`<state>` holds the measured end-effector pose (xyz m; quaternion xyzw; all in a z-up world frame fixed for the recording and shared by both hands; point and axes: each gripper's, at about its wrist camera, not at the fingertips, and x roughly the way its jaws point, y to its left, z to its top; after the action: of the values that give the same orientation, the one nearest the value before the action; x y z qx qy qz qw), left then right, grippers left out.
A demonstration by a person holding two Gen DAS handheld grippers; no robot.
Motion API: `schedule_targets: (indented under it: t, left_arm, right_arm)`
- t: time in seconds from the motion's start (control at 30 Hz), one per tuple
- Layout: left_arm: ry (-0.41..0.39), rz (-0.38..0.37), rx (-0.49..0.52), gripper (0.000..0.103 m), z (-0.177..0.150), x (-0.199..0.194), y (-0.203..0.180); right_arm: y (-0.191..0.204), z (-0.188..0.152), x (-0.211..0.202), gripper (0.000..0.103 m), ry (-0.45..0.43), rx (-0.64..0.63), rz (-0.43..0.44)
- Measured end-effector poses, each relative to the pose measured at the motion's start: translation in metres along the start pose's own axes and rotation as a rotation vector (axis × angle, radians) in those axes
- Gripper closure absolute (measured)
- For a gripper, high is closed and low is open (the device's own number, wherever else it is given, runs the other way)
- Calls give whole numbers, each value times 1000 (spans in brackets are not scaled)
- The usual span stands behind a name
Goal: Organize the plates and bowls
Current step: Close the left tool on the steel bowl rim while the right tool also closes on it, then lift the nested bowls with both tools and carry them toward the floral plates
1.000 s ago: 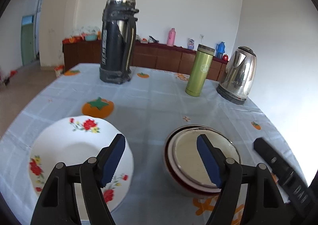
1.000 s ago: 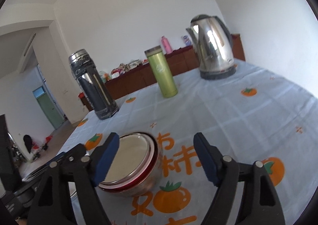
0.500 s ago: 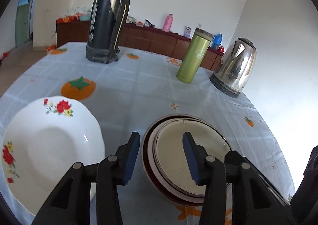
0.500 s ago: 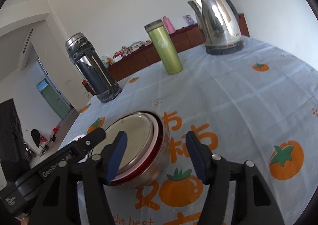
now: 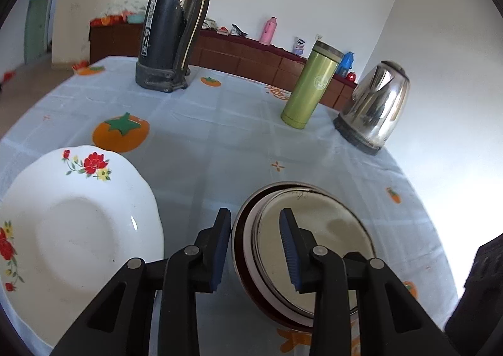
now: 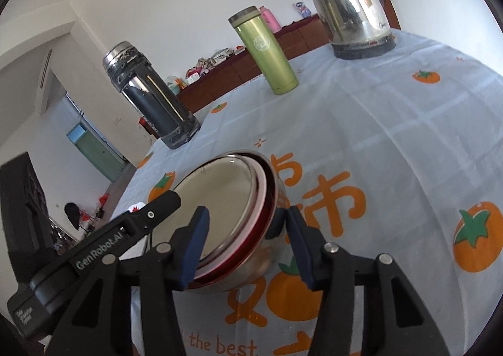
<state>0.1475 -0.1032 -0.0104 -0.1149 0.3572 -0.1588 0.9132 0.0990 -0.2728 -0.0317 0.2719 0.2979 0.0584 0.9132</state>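
Your left gripper straddles the near-left rim of the stack of nested steel bowls with the dark red outer shell: one blue-padded finger sits outside the rim, right against it, and the other hangs over the inside of the top bowl. The fingers stand partly closed with a gap between them, and you cannot tell from here whether the pads already pinch the rim.

Your right gripper brackets the same bowl stack from the opposite side. Its left finger lies over the inner bowl's surface and its right finger sits just outside the red wall, at or very near the metal; whether it grips is not clear. The black body of your left gripper shows just left of the stack in the right wrist view.

The bowl stack sits on the pale blue tablecloth printed with orange persimmons, tilted slightly toward your left side. The white scalloped plate with red flower prints lies just left of the stack, close but not touching. Beyond the stack stands the green cylindrical tumbler, with the polished steel electric kettle to the tumbler's right and the tall black-and-steel thermos flask well off to its left.
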Motion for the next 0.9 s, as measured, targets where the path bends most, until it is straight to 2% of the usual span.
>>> schedule_targets:
  t: [0.07,0.17,0.23,0.43,0.57,0.67,0.9]
  left_arm:
    - [3,2,20,68,1,-1,-3]
    - [-19,64,86,68,-4,0,-15]
    - [-27,80,100,68,-6,0,-18]
    - [4,27,56,68,-3,2,-14]
    - [35,-27,87,68,-4,1,-24]
    - [31,-16,115,68,-6,2,-29]
    - [69,10,91,68,-13,14,-26]
  right_arm:
    - [2,0,2,53,6,-11,-8]
    - [6,0,3,53,13,-48,-33]
    - [5,0,3,53,20,-42,-27]
    - [4,2,-6,53,41,-22,-39]
    - [4,3,-13,53,78,-5,-123]
    - [-6,3,-14,54,76,45,-104]
    - [-15,-3,-10,52,55,103,-76]
